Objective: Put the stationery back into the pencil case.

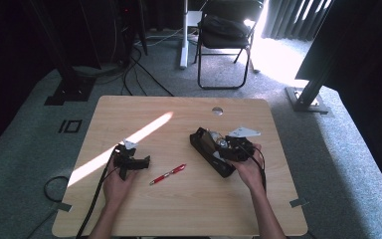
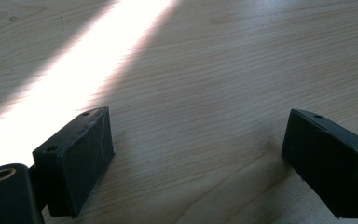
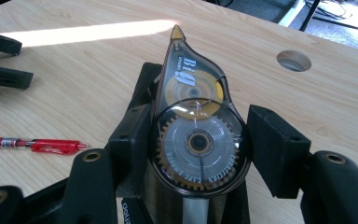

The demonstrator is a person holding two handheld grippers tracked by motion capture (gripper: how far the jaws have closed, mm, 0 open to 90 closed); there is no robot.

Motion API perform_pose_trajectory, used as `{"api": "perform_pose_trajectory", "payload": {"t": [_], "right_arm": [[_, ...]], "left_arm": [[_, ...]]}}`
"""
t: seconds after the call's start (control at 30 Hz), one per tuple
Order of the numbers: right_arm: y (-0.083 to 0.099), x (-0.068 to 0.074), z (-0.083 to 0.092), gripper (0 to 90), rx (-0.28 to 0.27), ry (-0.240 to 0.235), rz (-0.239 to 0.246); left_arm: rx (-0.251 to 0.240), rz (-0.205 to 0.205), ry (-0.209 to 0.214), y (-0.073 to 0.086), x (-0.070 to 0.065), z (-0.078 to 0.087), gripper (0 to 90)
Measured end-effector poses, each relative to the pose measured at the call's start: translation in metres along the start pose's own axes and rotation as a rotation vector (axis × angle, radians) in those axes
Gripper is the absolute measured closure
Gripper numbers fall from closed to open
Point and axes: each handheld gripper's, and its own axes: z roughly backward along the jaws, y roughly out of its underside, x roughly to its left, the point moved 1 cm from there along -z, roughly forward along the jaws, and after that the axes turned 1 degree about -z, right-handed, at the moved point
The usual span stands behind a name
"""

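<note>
- Right gripper [image 3: 193, 154] clamped on a correction tape dispenser [image 3: 193, 126]: both pads pressed to the round, geared end of its clear shell, one on each flat side.
- Dispenser held on edge, long axis running straight away from the jaws, amber tip [image 3: 176, 32] pointing out toward the sunlit strip [image 3: 93, 31] on the table [image 3: 270, 93].
- Directly beneath and behind the dispenser, a black pencil case [image 1: 210, 151], lying open on the tabletop; in the high view its length slants from upper left to lower right, with the right gripper [image 1: 236, 148] over its near end.
- Whether the dispenser's lower edge rests on the case or hangs just above: cannot tell.
- Left gripper [image 2: 196, 158] wide open, nothing between the pads, only bare wood grain ahead; in the high view, left gripper [image 1: 129, 160] parked at the table's left, well apart from the case.
- Red pen [image 1: 168, 175] lying loose between the two hands, slanted, nearer the left hand than the right, tip end toward the person.
- Judged relation for the coming move: case immediately under the held dispenser, so only a short lowering along the case's length needed, right hand by far the nearer; dispenser's long axis wants lining up with the case's slant before release.
- Risk, judged: tip catching the case's rim if angled across.
</note>
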Motion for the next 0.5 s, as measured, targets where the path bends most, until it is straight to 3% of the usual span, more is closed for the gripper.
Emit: {"api": "perform_pose_trajectory", "payload": {"t": [0.5], "right_arm": [[0.0025,0.0031,-0.006,41.7,0.014,-0.006,0.001]], "left_arm": [[0.0,0.0,0.0,0.0,0.0,0.0,8.9]]}}
